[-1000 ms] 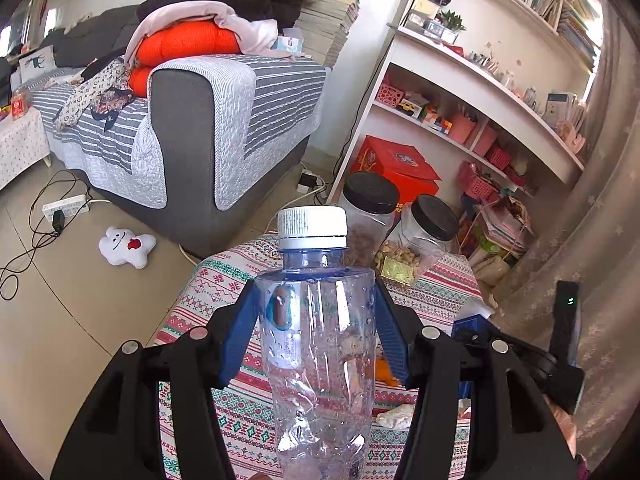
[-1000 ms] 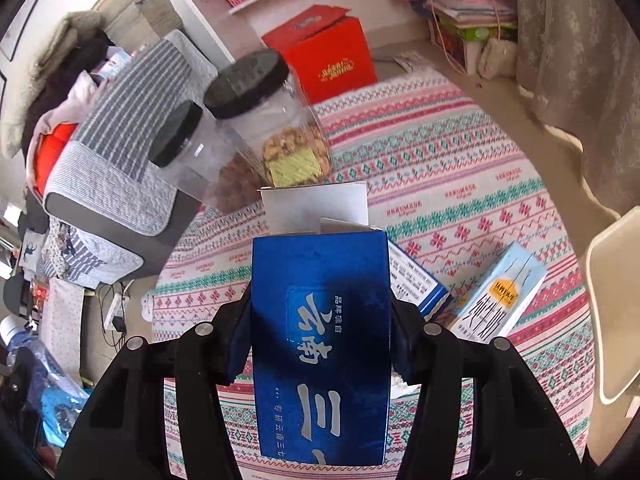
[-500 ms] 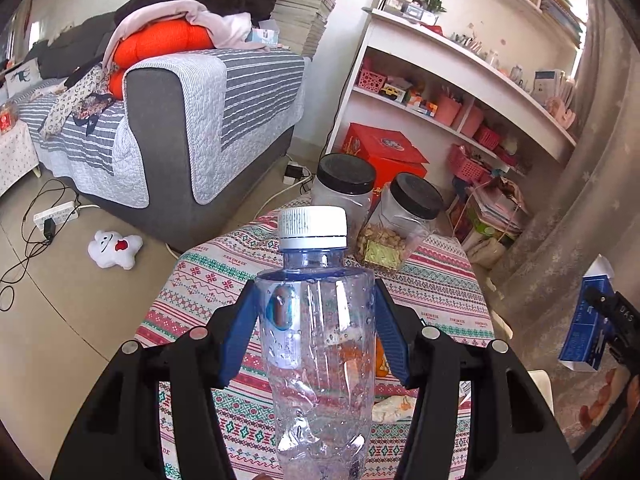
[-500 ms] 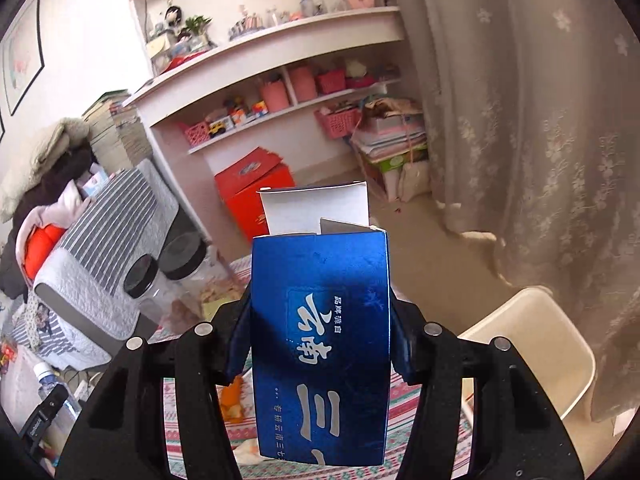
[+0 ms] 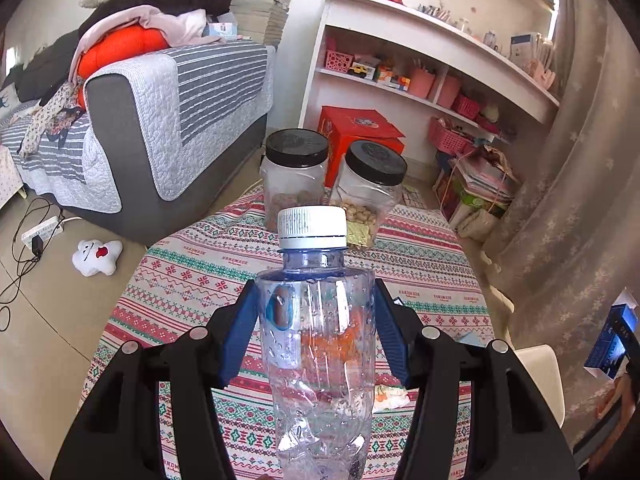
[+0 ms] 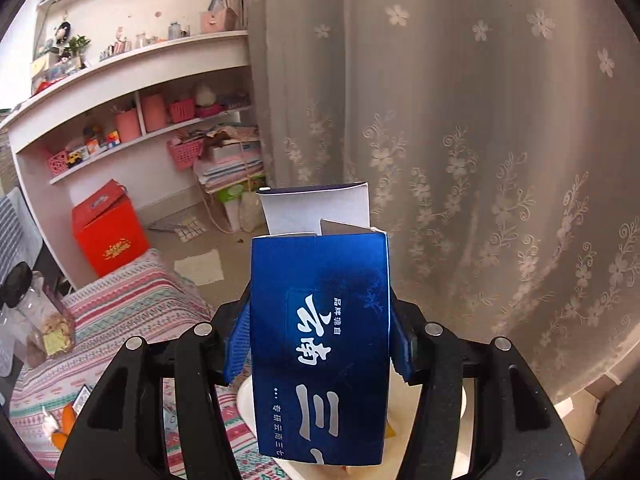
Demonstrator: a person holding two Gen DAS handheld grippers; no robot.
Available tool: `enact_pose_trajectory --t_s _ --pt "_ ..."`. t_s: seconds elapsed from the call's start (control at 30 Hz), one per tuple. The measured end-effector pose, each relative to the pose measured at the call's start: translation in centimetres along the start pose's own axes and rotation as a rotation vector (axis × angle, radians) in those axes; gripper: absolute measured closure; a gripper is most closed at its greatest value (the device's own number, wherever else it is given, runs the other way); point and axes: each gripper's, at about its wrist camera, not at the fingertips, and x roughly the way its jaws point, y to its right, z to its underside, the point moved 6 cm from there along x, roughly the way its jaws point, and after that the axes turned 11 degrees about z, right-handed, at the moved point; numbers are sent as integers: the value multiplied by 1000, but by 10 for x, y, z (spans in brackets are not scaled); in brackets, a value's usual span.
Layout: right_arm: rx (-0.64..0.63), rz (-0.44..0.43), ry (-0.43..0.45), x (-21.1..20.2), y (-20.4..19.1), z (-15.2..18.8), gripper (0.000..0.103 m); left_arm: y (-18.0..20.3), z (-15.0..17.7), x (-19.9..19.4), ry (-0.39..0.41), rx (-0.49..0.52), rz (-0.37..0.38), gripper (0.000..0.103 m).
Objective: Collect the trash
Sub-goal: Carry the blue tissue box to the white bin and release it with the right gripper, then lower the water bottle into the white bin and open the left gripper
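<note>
My left gripper is shut on a clear crumpled plastic bottle with a white cap, held upright above the patterned table. My right gripper is shut on an open blue carton with white characters, held up facing the curtain, over a white bin. The same blue carton shows at the far right of the left wrist view, above the white bin. Orange peel and a crumpled scrap lie on the table behind the bottle.
Two black-lidded snack jars stand at the table's far edge. A grey sofa is to the left, white shelves and a red box behind. A lace curtain fills the right.
My right gripper swung the blue carton away from the table, to the right toward the curtain and over the white bin. My left gripper drew back and rose slightly with the bottle.
</note>
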Motion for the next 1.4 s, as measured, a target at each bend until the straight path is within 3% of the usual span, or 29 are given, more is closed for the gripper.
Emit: enact_pose_trajectory --t_s 0.17,0.23,0.37,0.6,0.97,1.4 --pt "-3 25 -27 11 15 1 46 32 14 12 -24 65 23 47" --pt "-2 31 -21 11 20 1 31 45 20 15 -28 90 33 47" --pt "3 44 1 6 32 -4 15 69 28 22 -34 125 59 47" --pt "63 47 -9 9 63 -14 14 112 37 35 -45 149 115 47" --pt "185 36 -37 16 110 -31 11 215 53 65 -111 148 294 47" --pt "329 35 -88 35 166 -41 9 332 68 87 -187 230 402 47"
